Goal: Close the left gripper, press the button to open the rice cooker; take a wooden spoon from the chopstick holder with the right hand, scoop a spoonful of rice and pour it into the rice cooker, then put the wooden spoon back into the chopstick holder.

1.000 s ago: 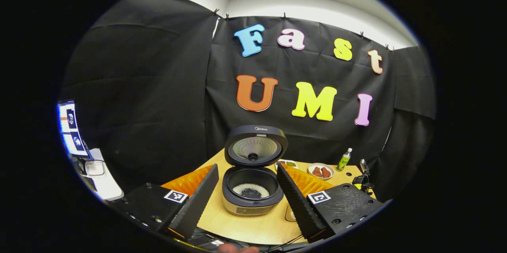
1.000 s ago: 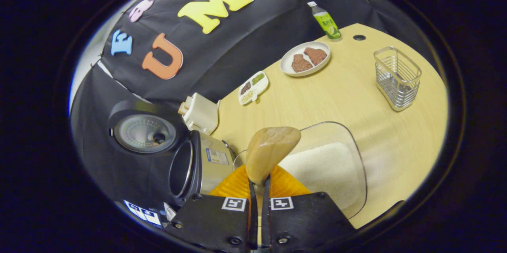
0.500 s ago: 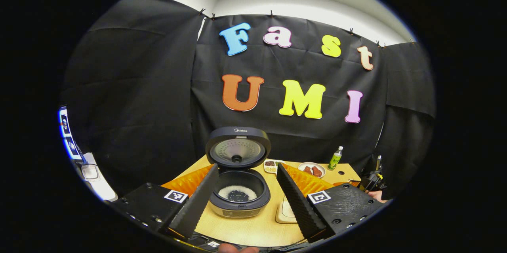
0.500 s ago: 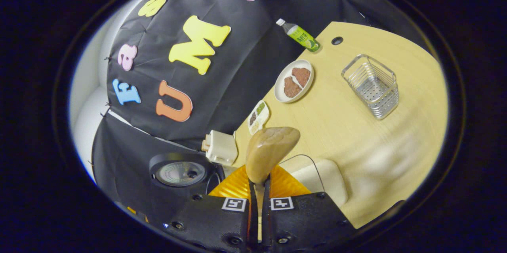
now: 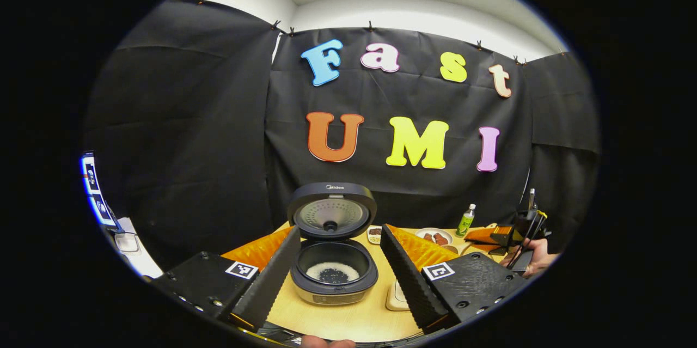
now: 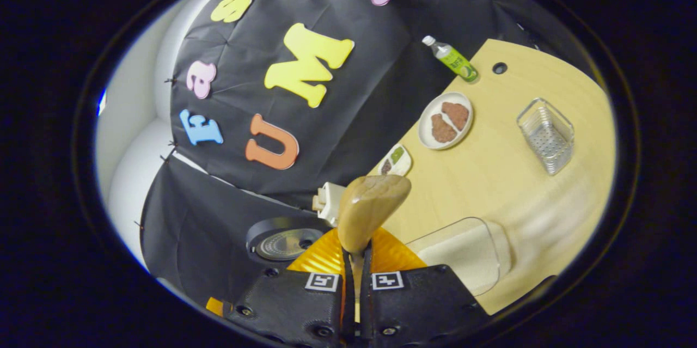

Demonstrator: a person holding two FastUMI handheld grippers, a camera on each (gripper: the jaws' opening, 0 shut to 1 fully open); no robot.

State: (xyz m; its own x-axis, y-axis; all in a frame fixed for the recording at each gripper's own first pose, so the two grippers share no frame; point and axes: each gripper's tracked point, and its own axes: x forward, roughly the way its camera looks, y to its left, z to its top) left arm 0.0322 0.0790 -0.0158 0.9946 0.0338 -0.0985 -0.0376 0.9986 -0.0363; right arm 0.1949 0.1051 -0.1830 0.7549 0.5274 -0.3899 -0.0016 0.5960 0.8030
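In the right gripper view the right gripper [image 6: 356,261] has its jaws clamped on the neck of the wooden spoon [image 6: 370,212], both fingers pressing the handle so that the bowl of the spoon stands out beyond them, tilted a little to the right. Whether any rice lies in the spoon bowl cannot be told. Just past the spoon, low and to the right, sits the clear rice container [image 6: 463,252] with its white rice, close to the near edge of the bench [image 6: 506,174]. To the left the raised lid of the rice cooker [image 6: 283,242] shows beside the fingers. Bare bench lies between the container and the wire chopstick holder [image 6: 546,134], which stands well apart near the right edge. Further back are a plate with two brown pieces [image 6: 445,120], a small divided dish [image 6: 395,159], a white box [image 6: 328,202] and a green bottle [image 6: 452,58] at the back edge beside the wall.

In the left gripper view the left gripper [image 5: 340,269] holds its jaws wide apart with nothing between the fingers, hanging above the near edge of the bench [image 5: 348,321]. The rice cooker [image 5: 333,274] stands framed between them, lid upright, with a thin ring of rice in the dark pot. Far right, the right gripper [image 5: 503,234] hangs above the bench's right side, held by a hand [image 5: 536,258].
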